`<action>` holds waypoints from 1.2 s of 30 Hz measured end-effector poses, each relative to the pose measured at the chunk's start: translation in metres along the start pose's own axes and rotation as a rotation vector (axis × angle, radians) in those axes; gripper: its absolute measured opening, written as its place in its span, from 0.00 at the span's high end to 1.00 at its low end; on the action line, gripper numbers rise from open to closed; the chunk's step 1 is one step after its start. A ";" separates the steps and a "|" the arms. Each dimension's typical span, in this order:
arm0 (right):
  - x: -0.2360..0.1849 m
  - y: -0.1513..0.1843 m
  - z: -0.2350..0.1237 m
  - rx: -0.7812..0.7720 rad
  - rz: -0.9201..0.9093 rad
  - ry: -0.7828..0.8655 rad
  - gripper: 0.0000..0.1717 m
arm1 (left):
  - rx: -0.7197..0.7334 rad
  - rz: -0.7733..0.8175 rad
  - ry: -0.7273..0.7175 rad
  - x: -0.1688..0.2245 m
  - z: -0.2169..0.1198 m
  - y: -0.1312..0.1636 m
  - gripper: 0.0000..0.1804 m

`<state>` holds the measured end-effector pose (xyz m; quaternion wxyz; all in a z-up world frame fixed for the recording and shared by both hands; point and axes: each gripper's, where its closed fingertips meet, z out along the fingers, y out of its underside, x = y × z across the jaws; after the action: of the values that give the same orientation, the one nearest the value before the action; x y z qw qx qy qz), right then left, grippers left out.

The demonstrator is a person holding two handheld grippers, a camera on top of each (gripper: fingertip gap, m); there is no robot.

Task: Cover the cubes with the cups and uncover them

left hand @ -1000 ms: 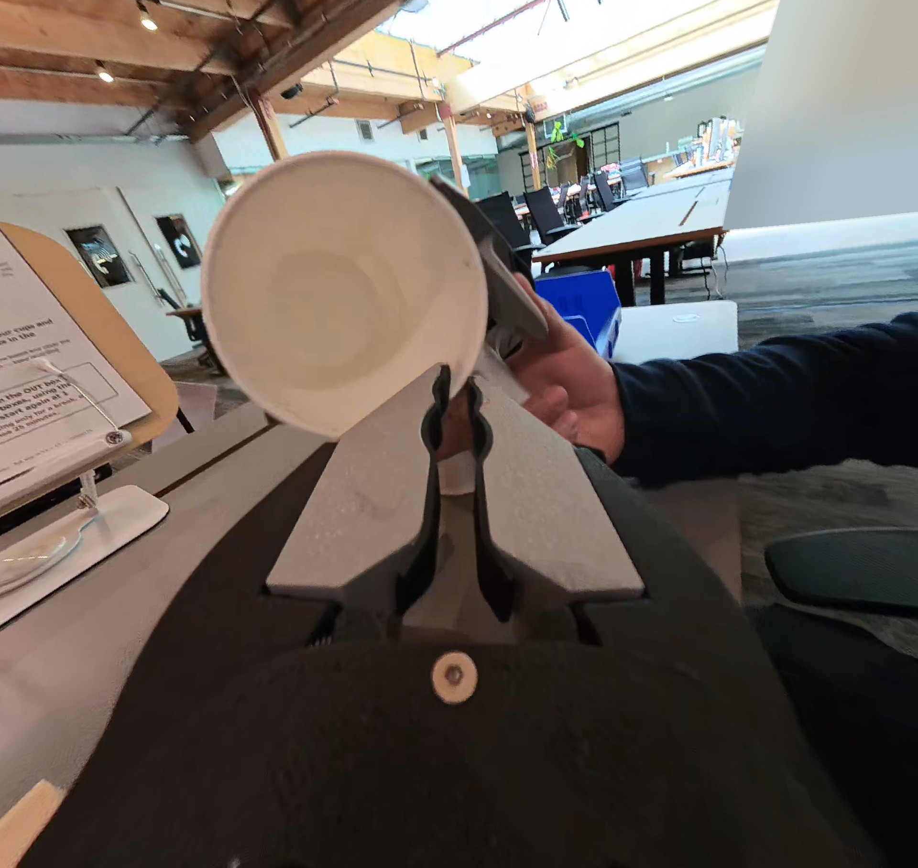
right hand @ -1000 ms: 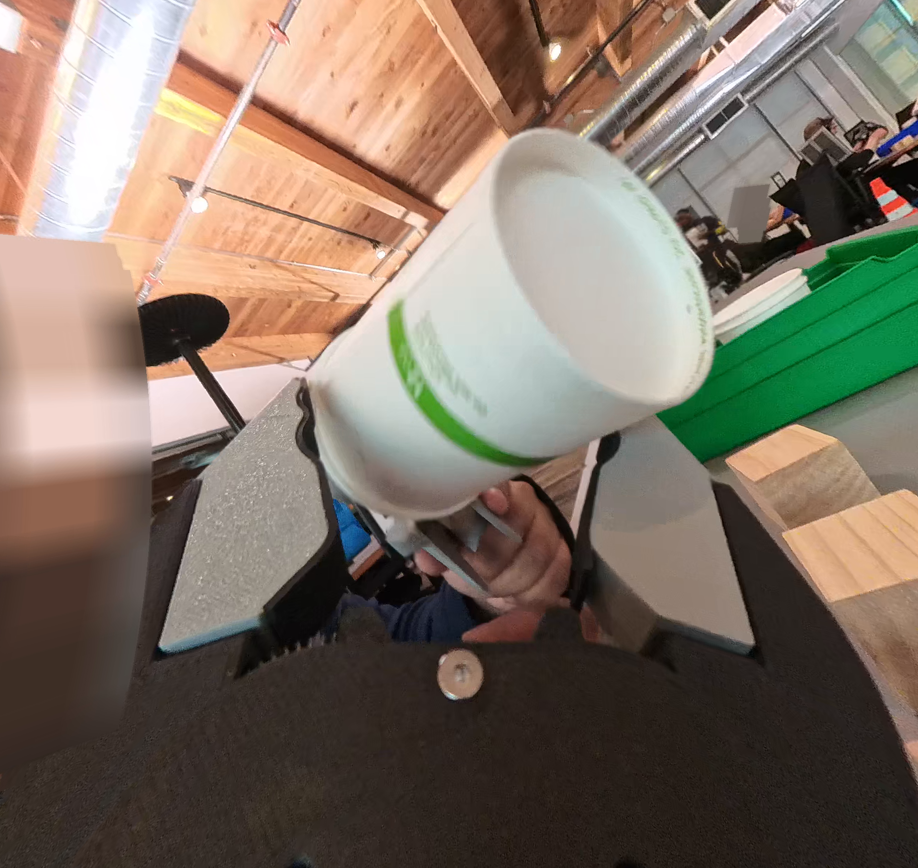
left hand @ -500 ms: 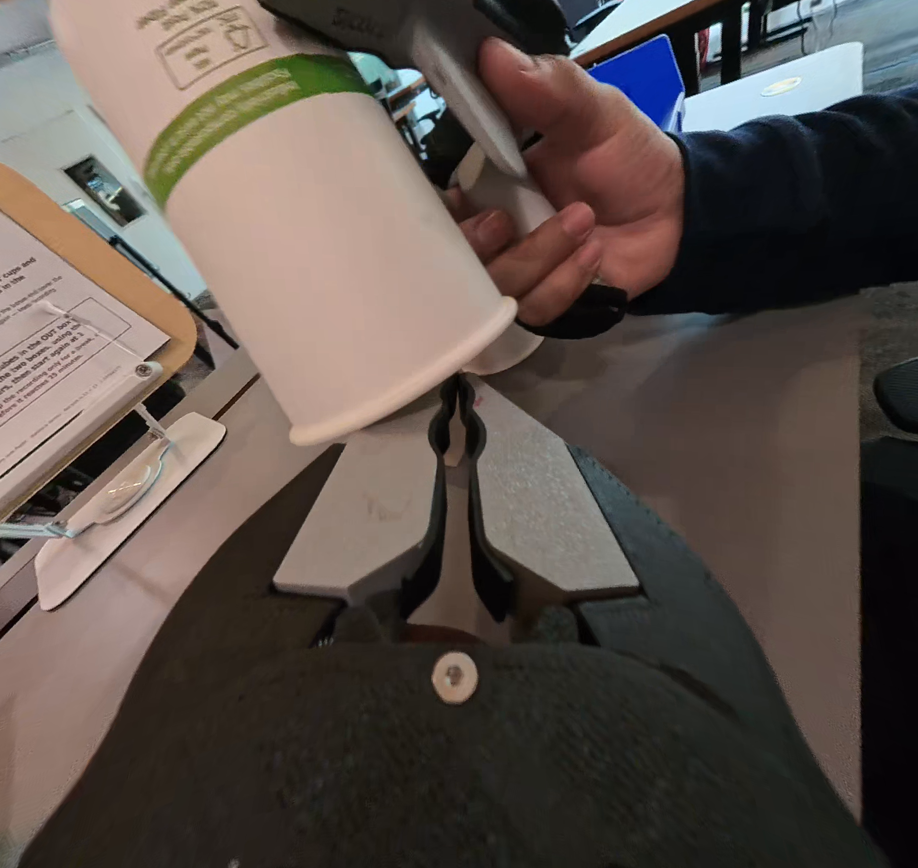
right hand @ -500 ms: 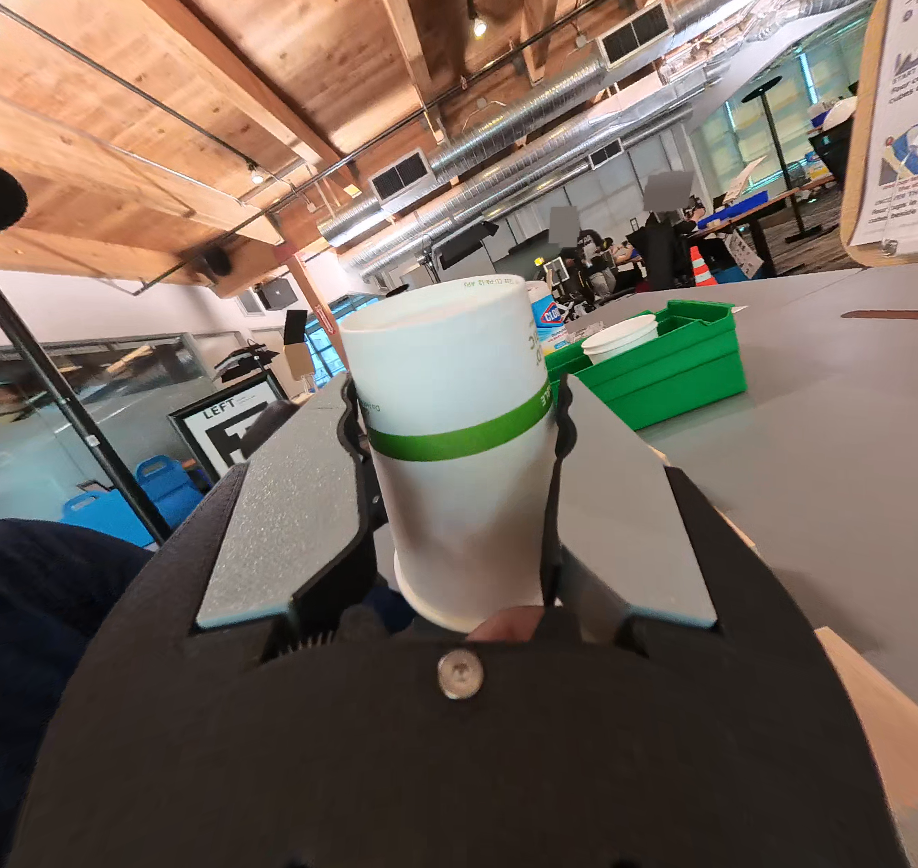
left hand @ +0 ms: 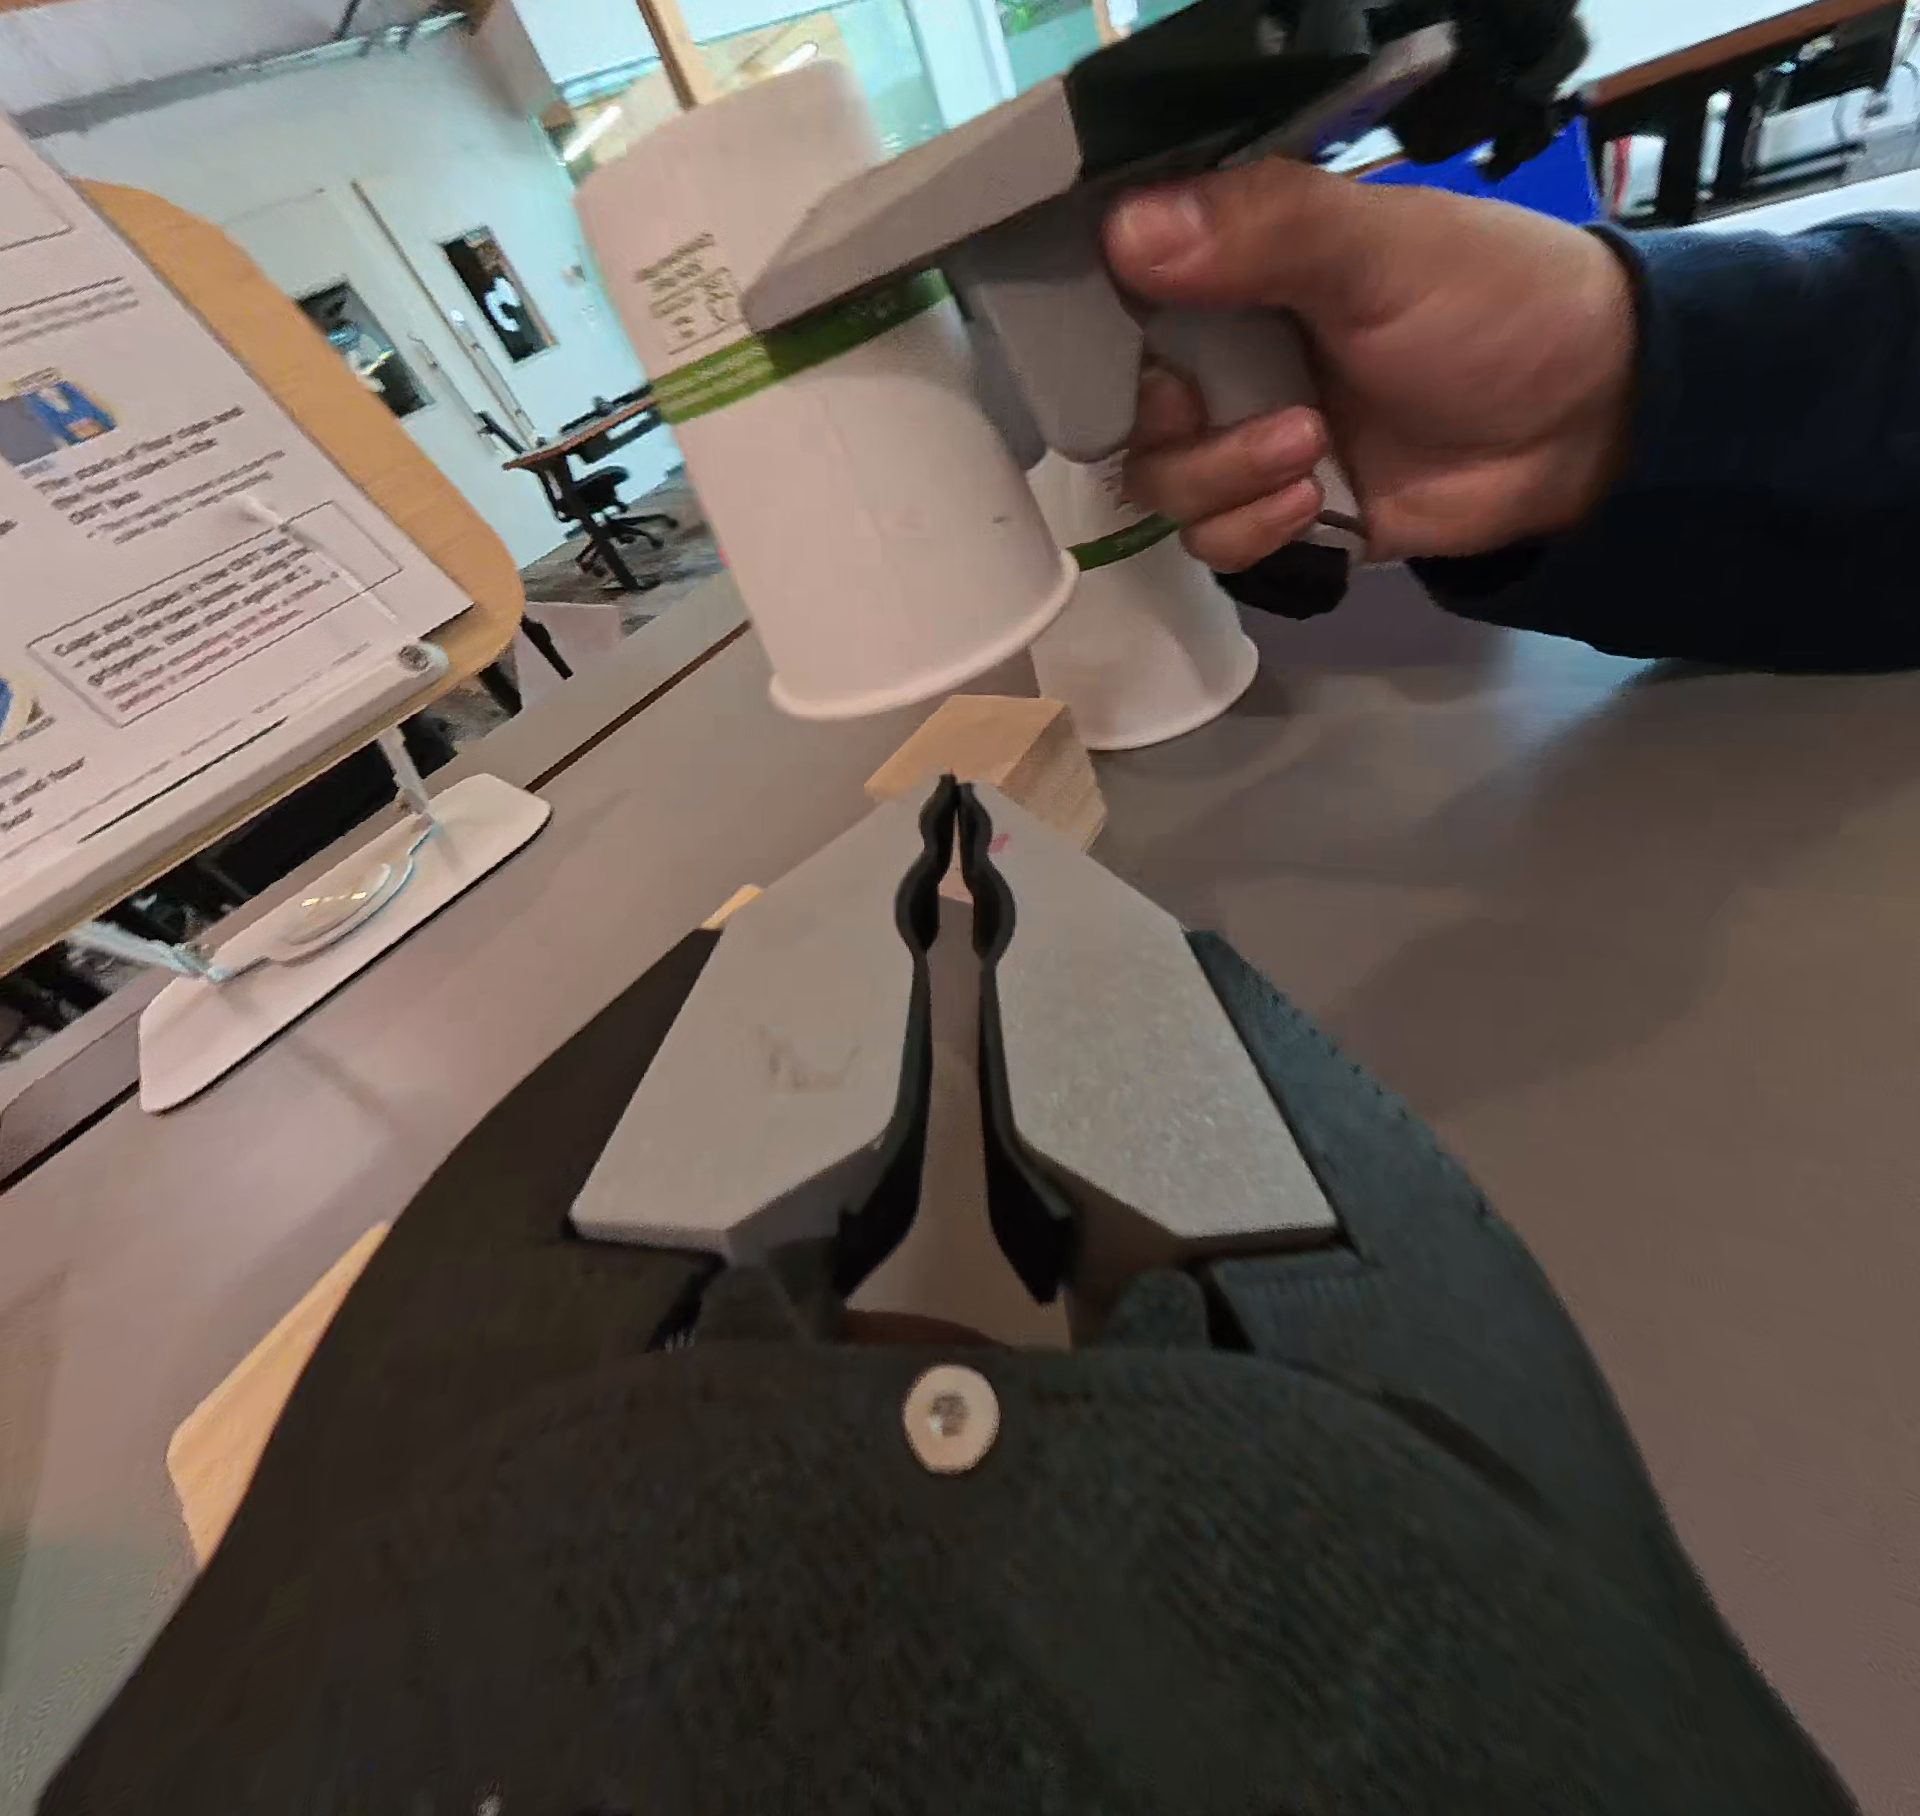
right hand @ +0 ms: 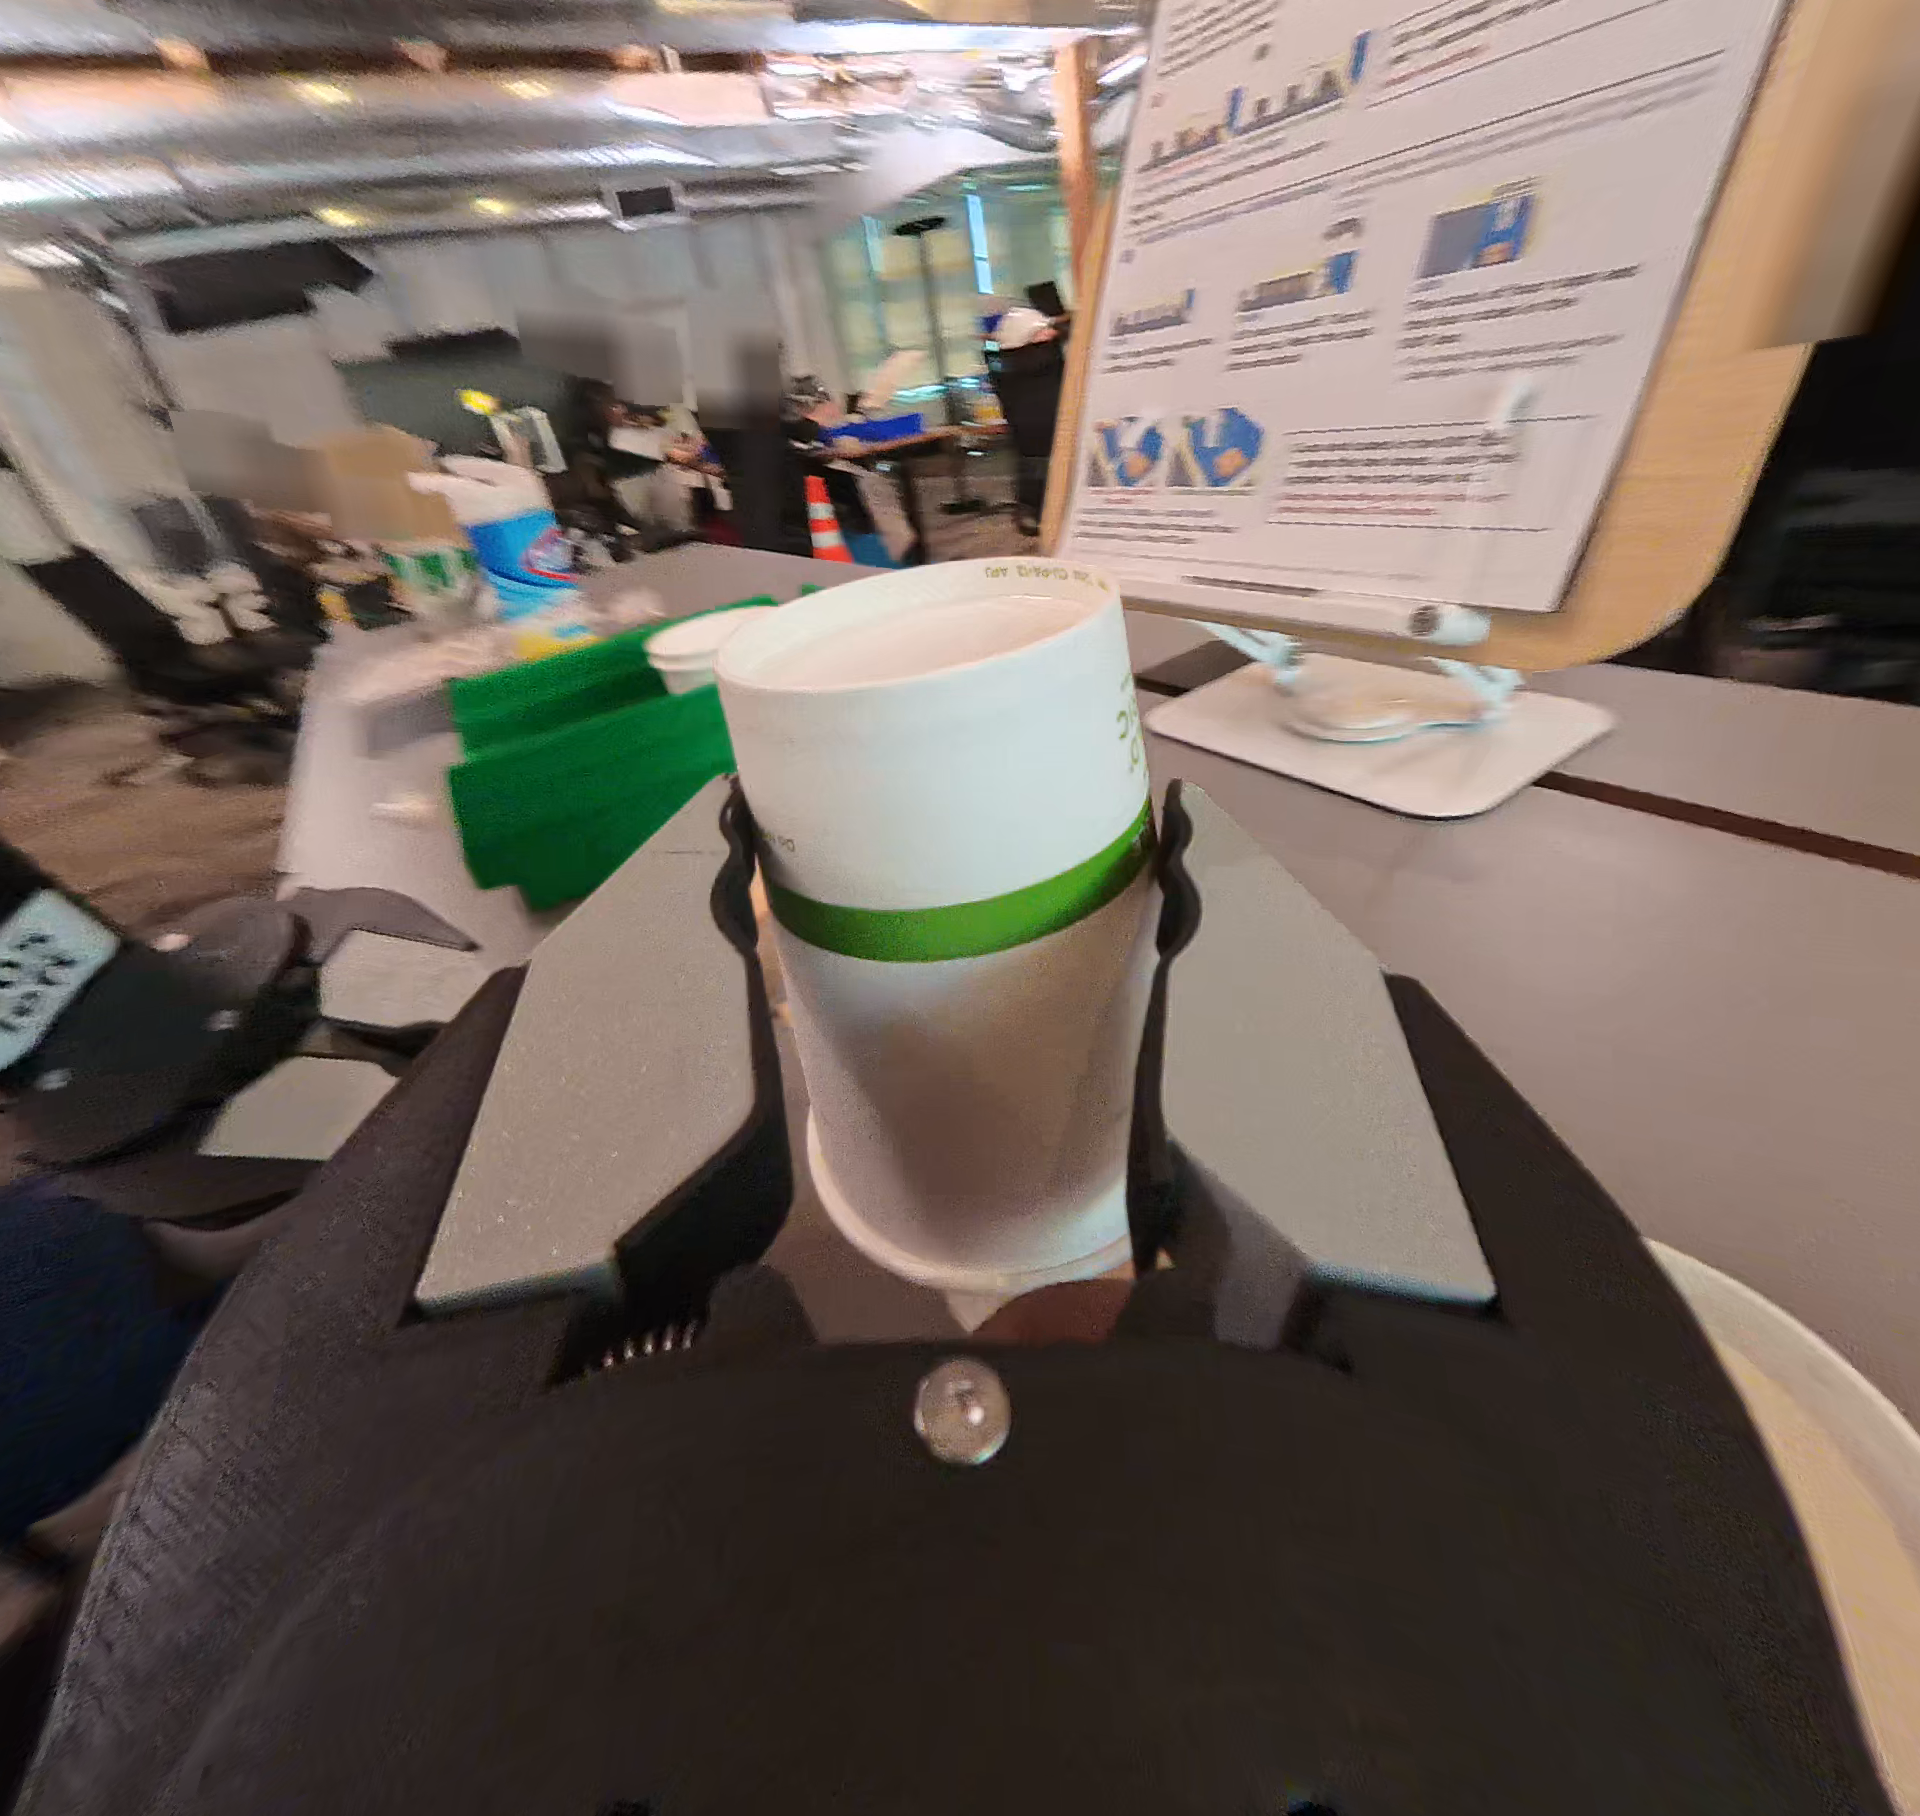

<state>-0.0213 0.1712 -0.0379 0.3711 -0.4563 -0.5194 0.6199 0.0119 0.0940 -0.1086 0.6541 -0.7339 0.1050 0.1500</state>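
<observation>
In the left wrist view my left gripper (left hand: 956,798) is shut, its tips just in front of a light wooden cube (left hand: 1013,743) on the grey table (left hand: 1507,987). My right gripper (left hand: 914,208) holds a white paper cup with a green band (left hand: 862,478) mouth down, tilted, its rim just above that cube. A second white cup (left hand: 1153,654) stands mouth down on the table behind. In the right wrist view my right gripper (right hand: 951,831) is shut on the white cup (right hand: 935,758), both fingers pressed to its sides at the green band.
A sign board on a white stand (left hand: 208,478) is at the left; it also shows in the right wrist view (right hand: 1455,239). Another wooden block (left hand: 244,1392) lies beside my left gripper. A green bin (right hand: 582,748) holds cups farther off. A white rim (right hand: 1829,1475) sits at lower right.
My right gripper closed on the cup, turned it mouth down and lowered it toward the cube. My left gripper closed fully and dropped to face the table.
</observation>
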 end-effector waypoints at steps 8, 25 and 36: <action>0.018 0.045 0.012 -0.147 -0.083 0.148 0.56 | 0.074 -0.087 -0.211 -0.036 -0.017 -0.001 1.00; 0.001 0.033 -0.004 -0.028 -0.227 0.165 0.52 | 0.058 -0.082 -0.279 -0.048 -0.022 0.003 1.00; -0.021 0.022 -0.006 0.045 -0.292 0.123 0.59 | 0.061 -0.124 -0.310 -0.056 -0.025 0.005 1.00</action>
<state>-0.0087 0.1493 -0.0563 0.4984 -0.4047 -0.5425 0.5418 -0.0402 0.0659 -0.0911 0.6923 -0.6869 -0.0384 0.2176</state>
